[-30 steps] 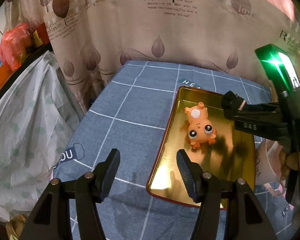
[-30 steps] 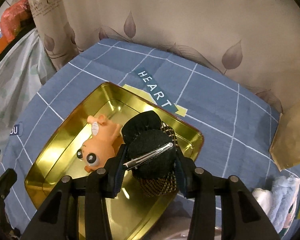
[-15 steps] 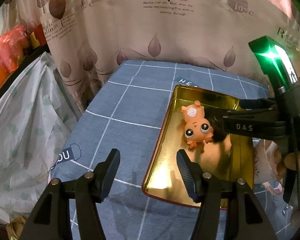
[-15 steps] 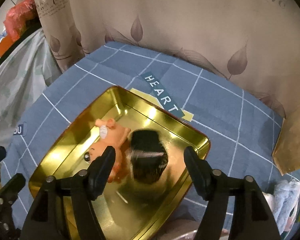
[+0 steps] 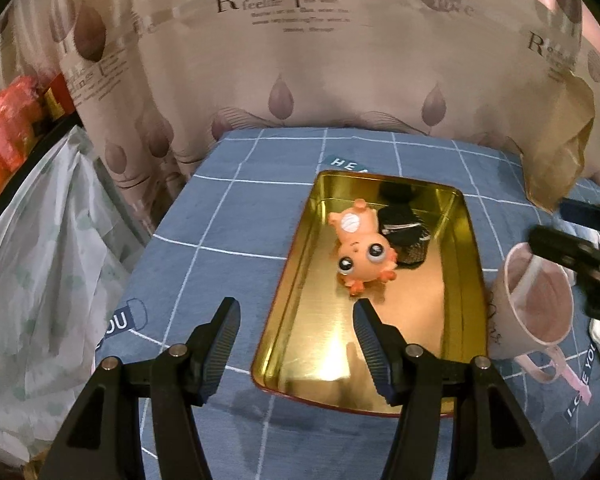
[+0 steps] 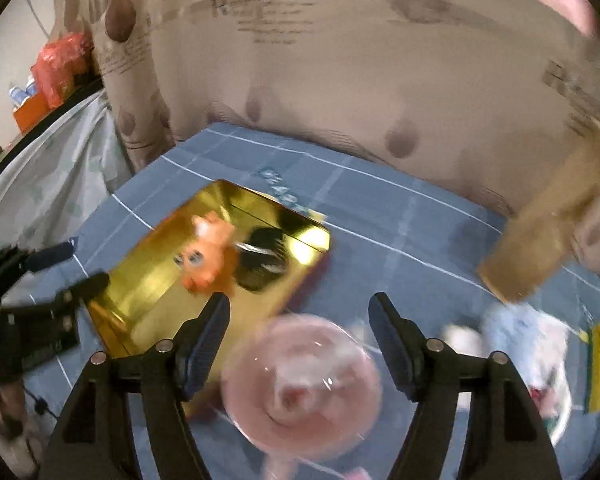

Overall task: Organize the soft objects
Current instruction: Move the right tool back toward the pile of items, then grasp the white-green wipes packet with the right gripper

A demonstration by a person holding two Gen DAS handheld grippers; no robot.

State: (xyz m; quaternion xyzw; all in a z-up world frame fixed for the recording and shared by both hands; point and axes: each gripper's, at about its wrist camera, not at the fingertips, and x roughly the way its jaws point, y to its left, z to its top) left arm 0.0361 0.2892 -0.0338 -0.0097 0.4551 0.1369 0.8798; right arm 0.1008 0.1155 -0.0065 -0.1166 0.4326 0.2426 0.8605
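Observation:
A gold metal tray [image 5: 456, 280] lies on the blue checked cloth; it also shows in the right wrist view [image 6: 148, 276]. In it lie an orange toy animal [image 5: 364, 256] [image 6: 210, 254] and, touching its right side, a black hair clip [image 5: 406, 236] [image 6: 262, 260]. My left gripper [image 5: 294, 346] is open and empty, above the tray's near left edge. My right gripper [image 6: 298, 336] is open and empty, above a pink cup [image 6: 302, 384], right of the tray; the view is blurred. Its fingers [image 5: 568, 246] show at the right of the left wrist view.
The pink cup [image 5: 536, 300] stands right of the tray. A light blue and white soft cloth [image 6: 520, 340] lies to the right. A brown paper bag [image 6: 540, 240] leans at the back right. A leaf-print curtain [image 5: 320, 60] hangs behind the table.
My right gripper let go of the black hair clip in the tray, opened, and drew back right to above the pink cup. The left gripper stayed open and moved little.

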